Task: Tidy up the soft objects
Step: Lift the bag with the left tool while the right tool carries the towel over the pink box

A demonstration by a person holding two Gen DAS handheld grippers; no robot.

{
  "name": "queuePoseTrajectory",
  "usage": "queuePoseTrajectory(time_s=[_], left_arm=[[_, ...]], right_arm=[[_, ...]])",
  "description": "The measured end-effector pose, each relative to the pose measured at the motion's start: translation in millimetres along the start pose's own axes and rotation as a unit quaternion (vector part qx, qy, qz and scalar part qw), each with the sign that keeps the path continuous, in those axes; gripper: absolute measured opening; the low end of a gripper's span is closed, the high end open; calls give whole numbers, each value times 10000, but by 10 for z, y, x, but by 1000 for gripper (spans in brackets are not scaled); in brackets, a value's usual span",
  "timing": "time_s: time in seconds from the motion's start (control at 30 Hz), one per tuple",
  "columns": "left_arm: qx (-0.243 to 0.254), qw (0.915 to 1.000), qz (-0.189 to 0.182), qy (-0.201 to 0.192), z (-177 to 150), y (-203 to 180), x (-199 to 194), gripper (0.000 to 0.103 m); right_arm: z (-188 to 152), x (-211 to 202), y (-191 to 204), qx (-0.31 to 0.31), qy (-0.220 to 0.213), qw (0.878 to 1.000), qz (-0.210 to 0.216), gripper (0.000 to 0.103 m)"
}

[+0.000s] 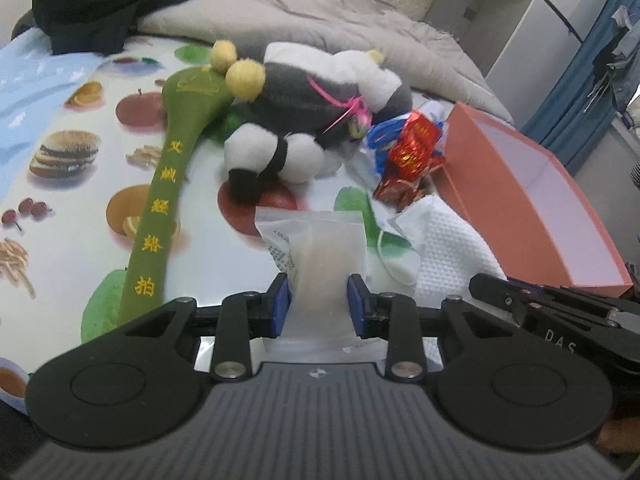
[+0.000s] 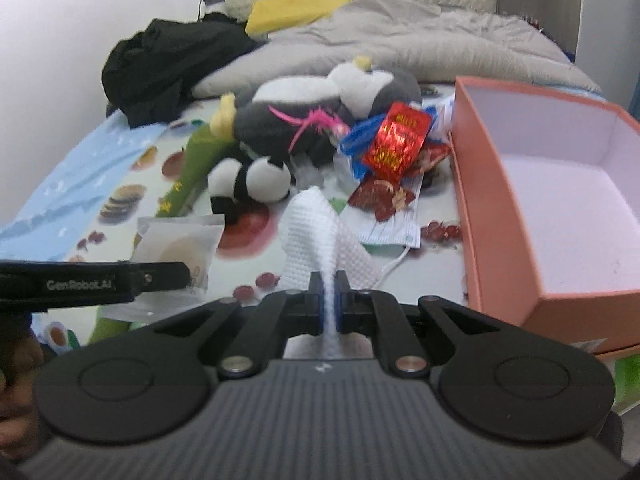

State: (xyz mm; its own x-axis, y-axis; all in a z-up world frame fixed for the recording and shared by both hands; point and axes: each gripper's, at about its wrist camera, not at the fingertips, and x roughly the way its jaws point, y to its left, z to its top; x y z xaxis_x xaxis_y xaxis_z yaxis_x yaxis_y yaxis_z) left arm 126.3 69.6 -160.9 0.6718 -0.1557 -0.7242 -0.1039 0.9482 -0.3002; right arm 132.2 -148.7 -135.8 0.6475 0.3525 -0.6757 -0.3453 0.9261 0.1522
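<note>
My left gripper (image 1: 319, 304) is shut on a translucent white packet (image 1: 320, 252), held above the fruit-print sheet; the packet also shows in the right wrist view (image 2: 178, 250). My right gripper (image 2: 329, 300) is shut on a white waffle-textured cloth (image 2: 320, 228), also seen in the left wrist view (image 1: 444, 248). Beyond lie a grey-and-white plush (image 1: 320, 92), a small panda plush (image 1: 276, 156), a long green padded bat (image 1: 160, 200), red foil packets (image 1: 416, 148) and a face mask (image 2: 394, 232).
An open pink box (image 2: 504, 220) stands at the right, empty inside. A grey quilt (image 2: 420, 40), black clothing (image 2: 168, 64) and a yellow cloth (image 2: 296, 10) lie at the back. A wall and a wardrobe (image 1: 500, 20) bound the bed.
</note>
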Motion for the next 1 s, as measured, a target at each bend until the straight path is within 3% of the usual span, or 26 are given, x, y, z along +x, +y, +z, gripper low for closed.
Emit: queuePoseTrajectory(time_s=[0.53, 1.0], left_arm=[[313, 9984, -167, -437, 505, -668, -567, 36], [1000, 9869, -735, -1032, 1286, -1611, -717, 36]], right_arm=[[544, -695, -95, 116, -728, 9972, 117, 9], [1140, -1160, -639, 203, -1608, 9859, -410, 9]])
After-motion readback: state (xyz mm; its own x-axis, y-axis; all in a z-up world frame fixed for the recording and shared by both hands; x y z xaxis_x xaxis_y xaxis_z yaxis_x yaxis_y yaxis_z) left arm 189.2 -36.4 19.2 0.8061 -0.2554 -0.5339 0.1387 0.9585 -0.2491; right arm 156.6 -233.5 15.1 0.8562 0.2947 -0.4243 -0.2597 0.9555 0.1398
